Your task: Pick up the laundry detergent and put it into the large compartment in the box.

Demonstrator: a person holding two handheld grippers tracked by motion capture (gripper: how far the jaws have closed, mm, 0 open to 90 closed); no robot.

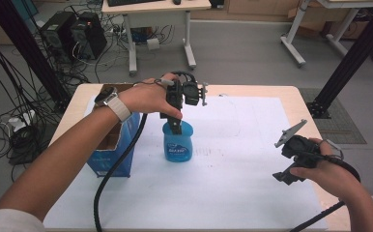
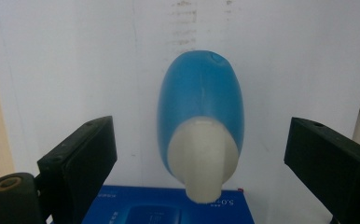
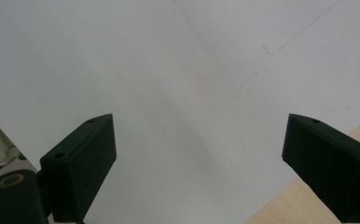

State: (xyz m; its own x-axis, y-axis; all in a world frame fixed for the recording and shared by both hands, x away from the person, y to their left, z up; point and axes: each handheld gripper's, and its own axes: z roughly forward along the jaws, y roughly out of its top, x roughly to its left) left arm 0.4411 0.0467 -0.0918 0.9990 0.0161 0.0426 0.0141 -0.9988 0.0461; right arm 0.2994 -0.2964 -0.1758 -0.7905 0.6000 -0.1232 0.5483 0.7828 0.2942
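Over by the desk's left edge there's a blue cardboard box (image 1: 111, 154), top flaps open. Just right of it the blue bottle (image 1: 178, 143) stands upright on the white sheet (image 1: 233, 183), pale cap up. The left gripper (image 2: 199, 154) hangs right above that cap, tongs spread wide and, I think, not touching it. Near the right edge, the right gripper (image 3: 199, 158) sits over bare sheet, also spread.
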